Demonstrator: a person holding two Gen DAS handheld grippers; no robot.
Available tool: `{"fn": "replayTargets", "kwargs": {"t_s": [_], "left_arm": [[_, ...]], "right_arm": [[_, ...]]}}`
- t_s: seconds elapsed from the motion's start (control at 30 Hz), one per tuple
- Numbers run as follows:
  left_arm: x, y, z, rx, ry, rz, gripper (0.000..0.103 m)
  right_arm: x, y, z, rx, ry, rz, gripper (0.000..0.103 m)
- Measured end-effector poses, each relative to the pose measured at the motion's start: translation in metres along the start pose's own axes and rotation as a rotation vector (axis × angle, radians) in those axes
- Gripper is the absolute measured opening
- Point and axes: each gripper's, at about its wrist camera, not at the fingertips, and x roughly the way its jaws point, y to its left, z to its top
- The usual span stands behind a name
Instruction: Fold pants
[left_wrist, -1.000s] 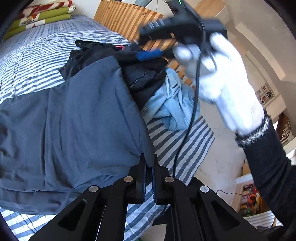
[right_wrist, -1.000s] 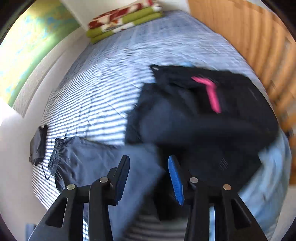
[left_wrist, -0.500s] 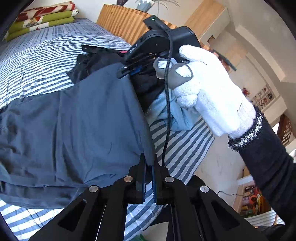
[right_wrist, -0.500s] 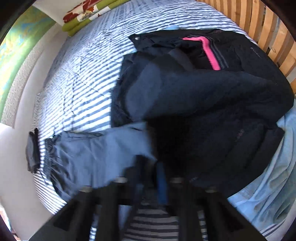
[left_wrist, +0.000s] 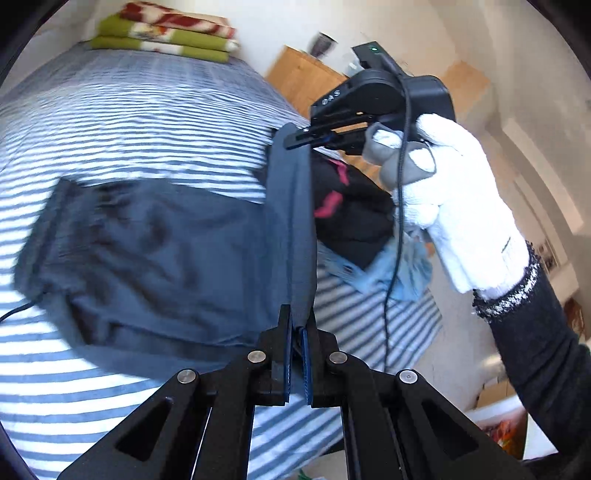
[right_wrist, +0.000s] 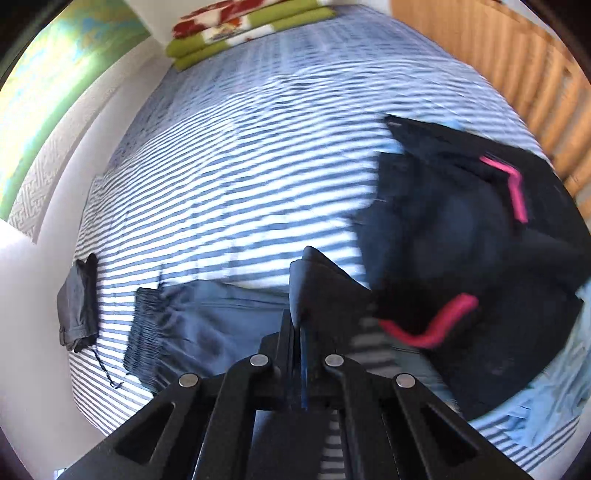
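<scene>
Two tools: left tool (left_wrist: 295, 325) and right tool (left_wrist: 291, 142), each pressed together on the hem end of the grey pants (left_wrist: 155, 254), the fabric pinched between the pads.
Pants: waistband end flat on the striped bed (left_wrist: 147, 110), hem end lifted and stretched taut between the two tools above the cover.
Hand: a white-gloved hand (left_wrist: 450, 192) carries the right tool over the bed's far side.
Progress: an early stage, by the look of it; the lengthwise halving seems done, the hem not yet laid on the waistband.
Left to do: lay the hem down, smooth, perhaps fold again.
Surroundings: a black garment with pink trim (right_wrist: 480, 236) and a pale blue one (left_wrist: 402, 273) heaped just beside; folded blankets (right_wrist: 243, 26) at the bed's head.
</scene>
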Motion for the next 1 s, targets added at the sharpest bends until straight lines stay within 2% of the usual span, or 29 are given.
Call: {"fn": "replayTargets", "kwargs": {"t_s": [0.13,0.33,0.57,0.67,0.93,1.0], "left_arm": [[-0.028,0.058,-0.007,-0.084,-0.033,0.029,0.004],[-0.05,0.133,-0.023,-0.187,-0.052,0.052,0.004],[-0.055,0.195,-0.043,-0.299,-0.081,0.024,0.004],[-0.059,0.211,-0.048,-0.336,-0.1,0.015,0.004],[-0.07,0.24,-0.045,-0.366,-0.132,0.049,0.004],[-0.068,0.246,-0.046,-0.376,-0.124,0.056,0.004]], "right_arm": [[0.035,0.073,0.007,-0.079,0.022,-0.027,0.002],[0.097,0.151,0.004,-0.137,0.072,-0.088,0.002],[0.134,0.192,-0.001,-0.189,0.1,-0.13,0.002],[0.143,0.207,-0.002,-0.214,0.107,-0.144,0.002],[0.177,0.236,0.002,-0.245,0.135,-0.165,0.002],[0.19,0.24,0.002,-0.285,0.165,-0.165,0.008]]}}
